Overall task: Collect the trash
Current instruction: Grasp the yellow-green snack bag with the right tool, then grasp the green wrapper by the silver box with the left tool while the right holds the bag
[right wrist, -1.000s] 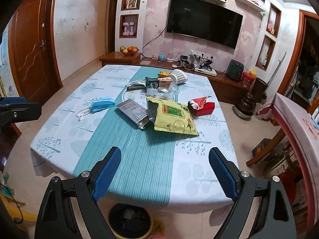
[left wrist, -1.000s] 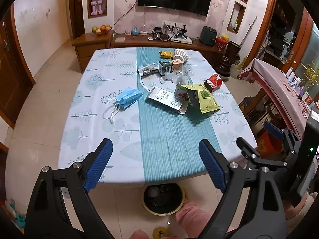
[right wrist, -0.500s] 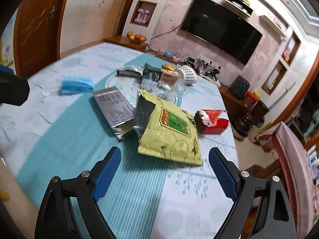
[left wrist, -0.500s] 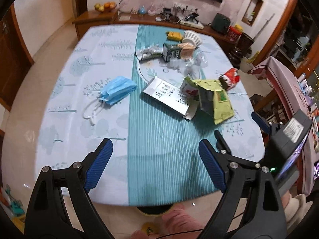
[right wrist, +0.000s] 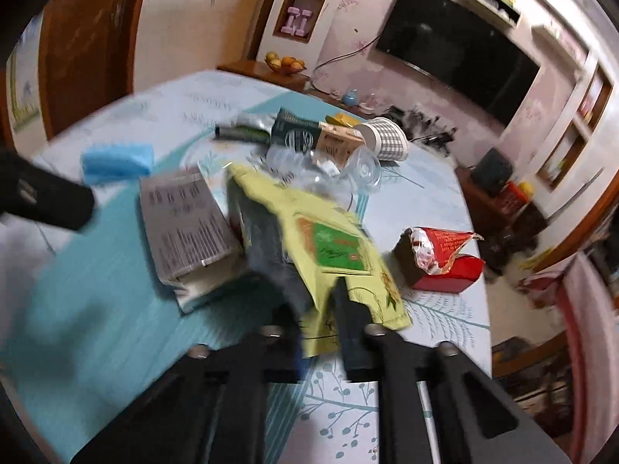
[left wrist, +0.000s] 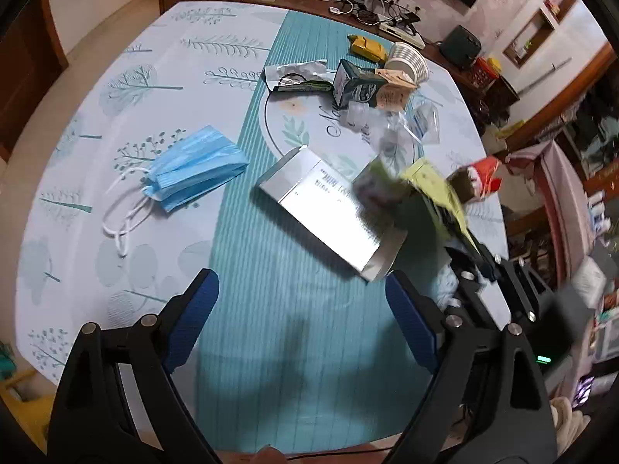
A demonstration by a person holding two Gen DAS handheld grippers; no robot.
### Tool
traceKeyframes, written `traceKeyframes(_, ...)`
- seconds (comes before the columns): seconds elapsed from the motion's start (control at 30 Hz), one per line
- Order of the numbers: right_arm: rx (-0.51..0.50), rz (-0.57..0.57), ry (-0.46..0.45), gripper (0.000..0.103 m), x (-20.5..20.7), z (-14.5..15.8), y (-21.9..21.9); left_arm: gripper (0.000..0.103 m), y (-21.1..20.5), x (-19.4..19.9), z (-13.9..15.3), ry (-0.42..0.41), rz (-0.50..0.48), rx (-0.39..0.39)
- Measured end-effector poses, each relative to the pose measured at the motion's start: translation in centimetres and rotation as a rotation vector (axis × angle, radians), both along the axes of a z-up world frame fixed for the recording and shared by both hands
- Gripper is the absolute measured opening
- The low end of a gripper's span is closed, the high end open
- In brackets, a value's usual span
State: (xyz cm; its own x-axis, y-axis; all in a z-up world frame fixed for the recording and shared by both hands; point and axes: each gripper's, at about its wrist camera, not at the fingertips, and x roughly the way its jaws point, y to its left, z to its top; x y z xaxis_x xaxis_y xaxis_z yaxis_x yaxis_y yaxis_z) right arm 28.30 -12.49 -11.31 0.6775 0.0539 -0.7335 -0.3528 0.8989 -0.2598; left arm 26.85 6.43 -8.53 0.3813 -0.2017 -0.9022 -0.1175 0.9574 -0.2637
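Trash lies scattered on the tablecloth (left wrist: 116,89): a blue face mask (left wrist: 193,166) (right wrist: 116,158), a silver box (left wrist: 329,212) (right wrist: 182,220), a yellow-green bag (left wrist: 437,189) (right wrist: 332,239) and a torn red pack (left wrist: 479,178) (right wrist: 437,259). My right gripper (right wrist: 317,309) is shut on the bag's near edge, and the bag looks tilted up and blurred. From the left wrist view that gripper (left wrist: 476,266) shows at the right of the table. My left gripper (left wrist: 301,301) hangs open over the teal stripe, nothing between its fingers.
Further back lie a checked paper cup (left wrist: 406,62) (right wrist: 387,135), a green carton (left wrist: 356,85), a yellow pack (left wrist: 367,44) and clear plastic wrappers (left wrist: 390,131). A wooden sideboard (right wrist: 251,67) with a fruit bowl stands behind the table.
My right gripper has moved in over the table and shut on the yellow-green bag, lifting its edge. My left gripper has come forward over the table and stays open.
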Motion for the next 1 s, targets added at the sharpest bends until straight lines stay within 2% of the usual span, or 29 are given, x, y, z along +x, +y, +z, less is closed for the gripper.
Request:
traceKeyframes(0.1,0.119,0.010,0.043,0.007,1.2,2.0,-1.6,0.090,-0.6,1.4,0.0,0.011,0.021,-0.019)
traceKeyframes(0.33,0.336,-0.072,0.143,0.005,4.7,4.5,-5.5,0.092,-2.3,4.3,-1.0,0.058,0.043,0.026)
traceKeyframes(0.63,0.431,-0.127,0.196,0.005,5.7,5.2,-8.0,0.091,-5.3,7.5,-0.3,0.085,0.004,0.007)
traceKeyframes(0.67,0.451,-0.133,0.204,0.005,5.8,5.2,-8.4,0.091,-5.6,7.9,-0.1,0.089,0.012,0.005)
traceKeyframes(0.73,0.471,-0.138,0.209,0.005,5.7,5.3,-8.6,0.083,-5.7,8.6,0.0,0.105,0.038,-0.007)
traceKeyframes(0.8,0.491,-0.142,0.216,0.005,5.9,5.3,-9.1,0.080,-5.8,9.4,-0.2,0.126,0.062,-0.035)
traceKeyframes(1.0,0.522,-0.141,0.233,0.005,6.0,5.1,-9.7,0.080,-6.5,11.9,-1.4,0.216,0.091,-0.106)
